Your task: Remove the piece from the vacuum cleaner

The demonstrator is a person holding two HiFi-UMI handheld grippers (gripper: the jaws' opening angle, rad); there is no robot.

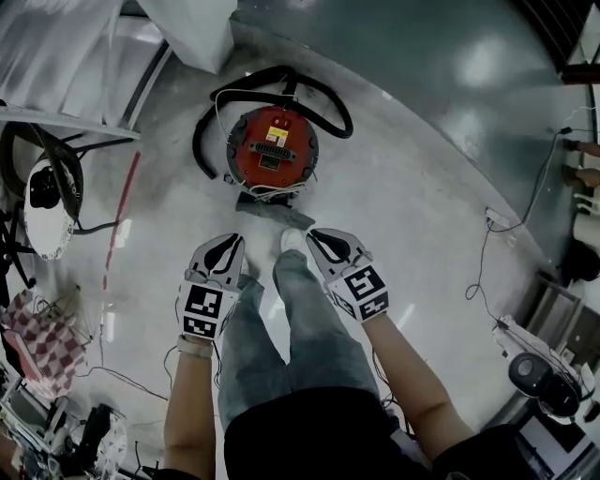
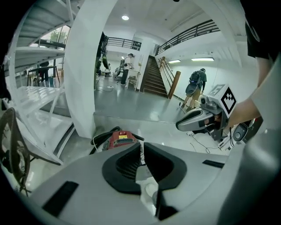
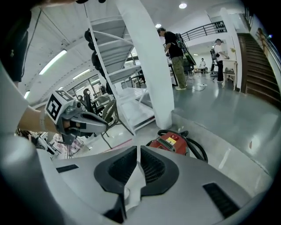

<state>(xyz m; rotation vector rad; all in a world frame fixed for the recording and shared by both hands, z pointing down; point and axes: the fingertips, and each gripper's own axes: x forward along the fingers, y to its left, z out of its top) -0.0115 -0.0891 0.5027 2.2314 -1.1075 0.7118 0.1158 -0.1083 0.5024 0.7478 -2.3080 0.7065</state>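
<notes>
Standing on the floor, a person holds the left gripper (image 1: 228, 242) and right gripper (image 1: 317, 234) side by side, fingers of each closed and empty. The red vacuum cleaner (image 1: 272, 148) lies ahead, well apart.

**Floor** (image 1: 441, 178): grey polished concrete, glossy, mirroring the lamps; a paler, duller band runs along its left side.
**Pillar** (image 2: 88, 66): broad, white, standing on the floor.
**Rack** (image 2: 35, 94): white metal shelving, just left of the pillar.
**Stairs** (image 2: 153, 81): dark flight rising at the far end of the hall.
**Balcony rail** (image 2: 191, 31): dark bars along the upper level.
**Ceiling** (image 2: 145, 13): white, with one round lamp (image 2: 125, 17) and strip lights (image 2: 202, 59).
**Cables** (image 1: 530, 202): thin, trailing over the floor at the right.
**People** (image 2: 196, 83): several, distant, standing.
</notes>
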